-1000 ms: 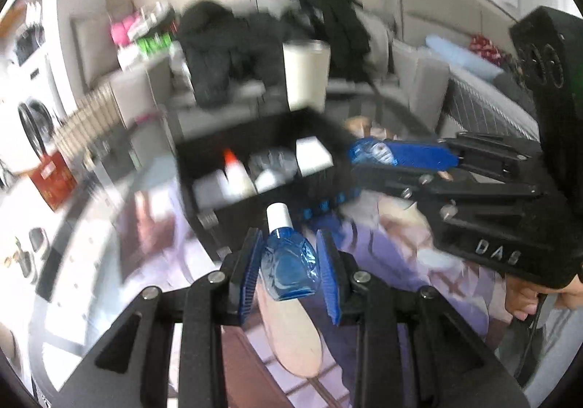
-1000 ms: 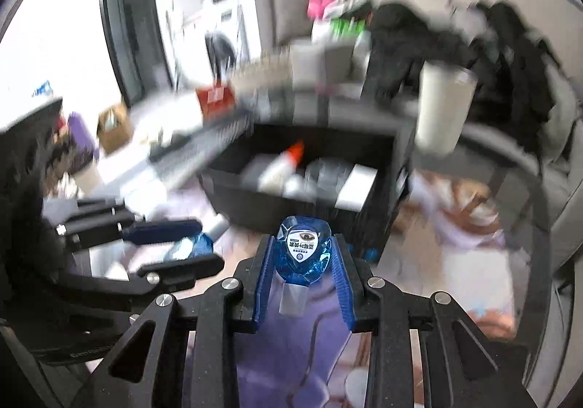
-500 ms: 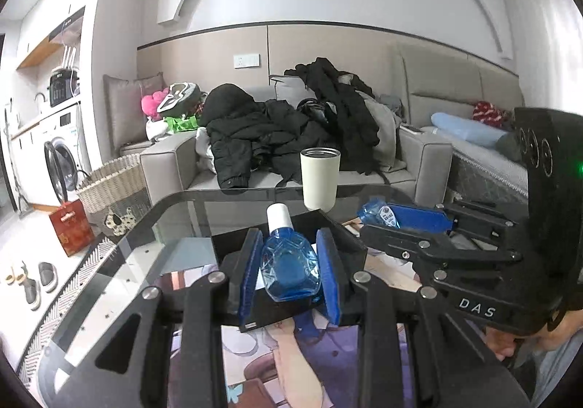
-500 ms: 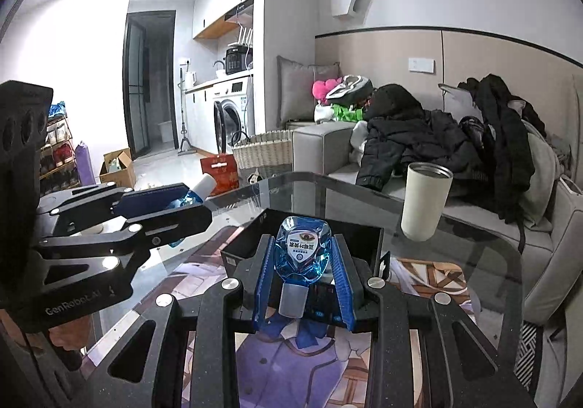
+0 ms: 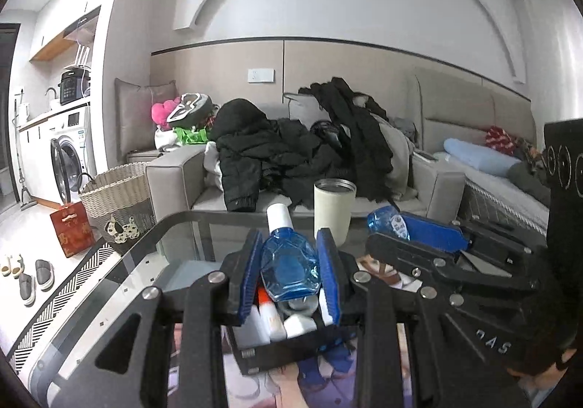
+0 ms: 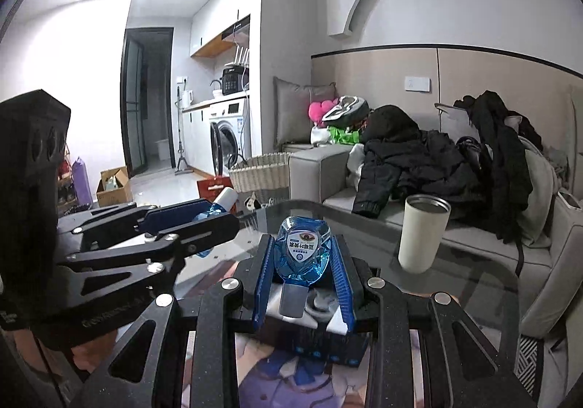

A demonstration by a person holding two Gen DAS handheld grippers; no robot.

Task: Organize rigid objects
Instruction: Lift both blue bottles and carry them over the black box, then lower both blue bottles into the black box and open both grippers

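Observation:
My left gripper is shut on a small blue bottle with its white cap pointing up and away. My right gripper is shut on a second blue bottle, label facing me, cap pointing down. Both are held above a black organizer box on the glass table; the box holds several small white bottles and one with an orange tip. The right gripper also shows in the left wrist view, and the left gripper shows in the right wrist view.
A cream tumbler stands on the glass table beyond the box, also in the right wrist view. A patterned mat lies under the box. A grey sofa with dark clothes is behind; a wicker basket stands at the left.
Both grippers, still holding their bottles, have tilted up from looking down into the box to a level view, then dipped a little so the box shows again below the fingers.

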